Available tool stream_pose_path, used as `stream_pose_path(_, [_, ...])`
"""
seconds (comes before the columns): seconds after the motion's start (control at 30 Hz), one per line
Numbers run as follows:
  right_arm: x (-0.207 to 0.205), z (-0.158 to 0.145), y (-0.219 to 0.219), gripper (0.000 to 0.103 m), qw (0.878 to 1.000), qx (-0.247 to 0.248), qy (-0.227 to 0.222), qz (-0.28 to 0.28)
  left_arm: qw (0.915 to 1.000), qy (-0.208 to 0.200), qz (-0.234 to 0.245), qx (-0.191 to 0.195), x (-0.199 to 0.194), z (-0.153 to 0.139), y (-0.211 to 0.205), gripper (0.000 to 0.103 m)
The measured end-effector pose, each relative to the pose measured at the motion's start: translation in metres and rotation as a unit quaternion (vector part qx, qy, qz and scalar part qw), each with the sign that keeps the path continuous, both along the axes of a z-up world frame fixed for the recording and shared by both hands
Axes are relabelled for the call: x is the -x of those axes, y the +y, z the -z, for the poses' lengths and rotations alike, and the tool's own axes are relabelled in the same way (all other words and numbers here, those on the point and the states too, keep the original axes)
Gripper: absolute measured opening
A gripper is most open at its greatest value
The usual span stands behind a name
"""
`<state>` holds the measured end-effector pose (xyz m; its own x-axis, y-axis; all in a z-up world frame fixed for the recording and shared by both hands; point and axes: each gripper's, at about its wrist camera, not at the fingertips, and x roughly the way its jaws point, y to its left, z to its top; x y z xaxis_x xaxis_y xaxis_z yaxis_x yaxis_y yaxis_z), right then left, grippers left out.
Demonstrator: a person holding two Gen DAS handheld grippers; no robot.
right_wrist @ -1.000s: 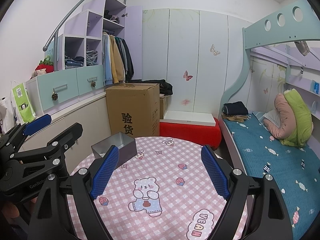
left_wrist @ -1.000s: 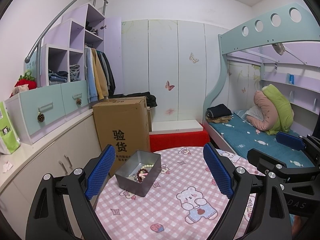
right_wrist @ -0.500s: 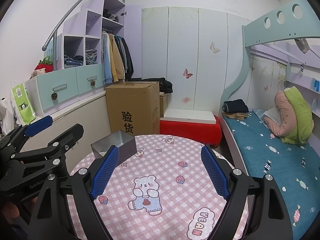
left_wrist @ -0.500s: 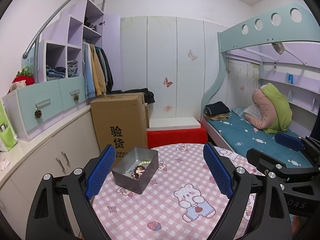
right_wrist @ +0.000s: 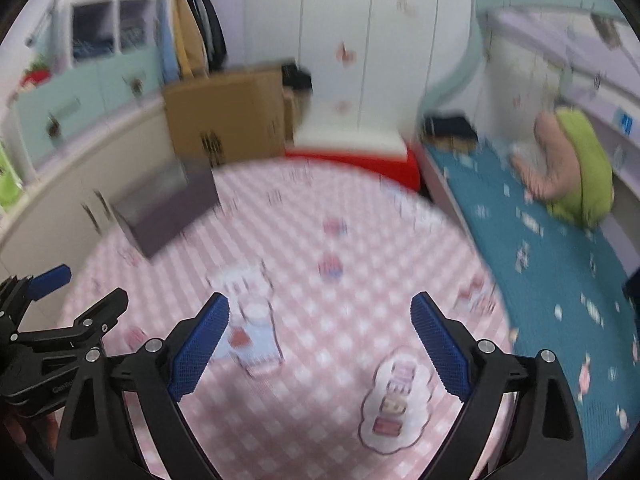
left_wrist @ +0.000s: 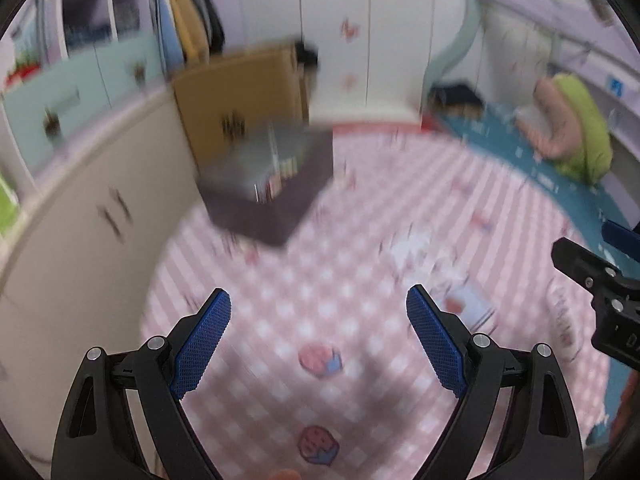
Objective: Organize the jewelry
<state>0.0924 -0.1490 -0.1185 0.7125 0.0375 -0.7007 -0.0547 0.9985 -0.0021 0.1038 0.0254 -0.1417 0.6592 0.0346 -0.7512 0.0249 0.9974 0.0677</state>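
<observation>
Left gripper (left_wrist: pixel 318 336): jaws wide apart with nothing between them, over the near part of the round table (left_wrist: pixel 400 216), which wears a pink checked cloth.
Right gripper (right_wrist: pixel 320 340): jaws wide apart, just widened further, nothing between them, over the near edge of the table; cloth prints beneath are smeared.
Metal box (left_wrist: pixel 268 188): stands at the table's far left edge; all detail is blurred by motion.
Jewelry (left_wrist: pixel 276 178): only streaks of colour inside the box in the left view; which pieces cannot be told.
Right view only: the box (right_wrist: pixel 168 204) seen lower, from its side, contents hidden behind the wall.
Cardboard carton (left_wrist: pixel 240 96): beyond the box, its print unreadable.
Bed (right_wrist: pixel 540 240): beyond the table's right edge, cut off by the frame.
</observation>
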Motion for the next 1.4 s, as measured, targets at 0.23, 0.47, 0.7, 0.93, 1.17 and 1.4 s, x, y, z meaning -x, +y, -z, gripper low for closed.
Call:
stream_pose_path(0.23, [-0.016, 0.044, 0.012, 0.090, 0.998, 0.013, 0.058, 0.000, 0.9989, 0.045, -0.007, 0.008, -0.020, 0.035, -0.007, 0.087])
stream_pose_path(0.47, [-0.029, 0.057, 0.014, 0.090, 0.997, 0.015, 0.071, 0.012, 0.9972, 0.070, -0.018, 0.017, -0.040, 0.052, -0.011, 0.087])
stream_pose_path(0.7, [-0.041, 0.067, 0.011, 0.090, 0.996, 0.019, 0.078, 0.024, 0.9986, 0.043, -0.030, 0.008, -0.048, 0.058, -0.012, 0.094])
stream_pose_path(0.93, [-0.043, 0.075, 0.005, 0.096, 0.996, 0.010, 0.080, 0.027, 0.9984, 0.045, -0.032, 0.008, -0.050, 0.059, -0.010, 0.096])
stream_pose_path(1.17, [-0.044, 0.077, -0.001, 0.097, 0.996, -0.003, 0.083, 0.028, 0.9984, 0.045, -0.032, 0.008, -0.050, 0.059, -0.010, 0.096])
stream_pose_path(1.4, [-0.044, 0.077, -0.001, 0.097, 0.996, -0.004, 0.083, 0.028, 0.9984, 0.045, -0.032, 0.008, -0.051, 0.059, -0.010, 0.096])
